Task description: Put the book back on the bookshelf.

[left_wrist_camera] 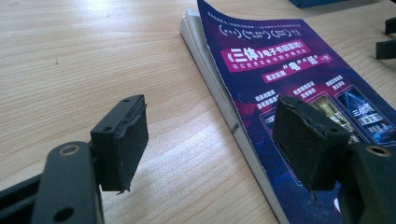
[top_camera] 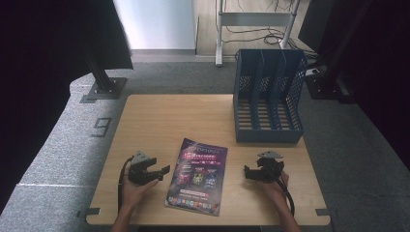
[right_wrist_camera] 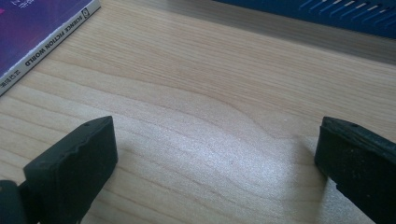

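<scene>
You are working in what looks like a lab or test room set up for recording: a plain wooden table (top_camera: 159, 116) stands on grey carpet (top_camera: 58, 145), with black metal stands (top_camera: 99, 72) bolted to floor plates either side (dark curtains hang behind them), loose cables (top_camera: 256, 34) and a blue office file rack (top_camera: 268, 96).

Grey carpet floor (top_camera: 58, 145) around a light wooden table (top_camera: 159, 116); black curtains (top_camera: 43, 58), white wall (top_camera: 157, 21) behind
</scene>
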### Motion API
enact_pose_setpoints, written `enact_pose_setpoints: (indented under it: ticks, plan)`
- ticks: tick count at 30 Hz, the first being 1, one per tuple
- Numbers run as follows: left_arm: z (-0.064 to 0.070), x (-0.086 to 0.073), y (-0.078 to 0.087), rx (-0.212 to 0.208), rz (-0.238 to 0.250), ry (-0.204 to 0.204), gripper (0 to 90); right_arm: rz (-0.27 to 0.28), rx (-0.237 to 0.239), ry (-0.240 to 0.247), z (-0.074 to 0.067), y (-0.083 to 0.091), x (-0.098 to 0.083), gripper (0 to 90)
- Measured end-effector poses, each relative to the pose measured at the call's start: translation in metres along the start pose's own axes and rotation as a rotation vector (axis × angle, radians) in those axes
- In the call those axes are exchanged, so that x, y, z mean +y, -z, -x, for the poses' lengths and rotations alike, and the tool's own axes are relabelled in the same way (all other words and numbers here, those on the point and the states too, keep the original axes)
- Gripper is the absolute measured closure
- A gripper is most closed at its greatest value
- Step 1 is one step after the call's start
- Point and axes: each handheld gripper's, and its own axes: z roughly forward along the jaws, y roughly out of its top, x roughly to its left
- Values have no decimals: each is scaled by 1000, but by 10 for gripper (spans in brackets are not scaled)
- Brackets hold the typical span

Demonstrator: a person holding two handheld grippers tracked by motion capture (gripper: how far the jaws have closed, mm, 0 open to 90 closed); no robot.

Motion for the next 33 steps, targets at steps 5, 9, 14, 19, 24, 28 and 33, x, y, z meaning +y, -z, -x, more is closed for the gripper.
enact_pose_setpoints:
  ticks: [5, 9, 14, 19, 24, 28, 33]
  plan:
    - [0, 1, 0, -6, 2, -1, 271, 4, -19, -8, 0, 1, 0, 24]
    - [1, 1, 1, -6, 5, -3, 272, 31, -19, -20, 0, 6, 3, 56]
    - [1, 1, 1, -7, 4, -5, 272, 107, 12, -18, -5, 16, 8, 115]
    - [-1, 0, 2, -10, 6, 7, 272, 138, 59, -19, -9, 21, 10, 129]
    - [-2, 1, 3, -11, 12, 9, 273, 161, 96, -21, -18, 26, 16, 134]
    - [-4, -1, 2, -8, 11, 20, 273, 176, 112, 13, -33, 27, 21, 135]
    - [-7, -1, 3, -9, 19, 31, 273, 178, 153, 40, -50, 24, 26, 135]
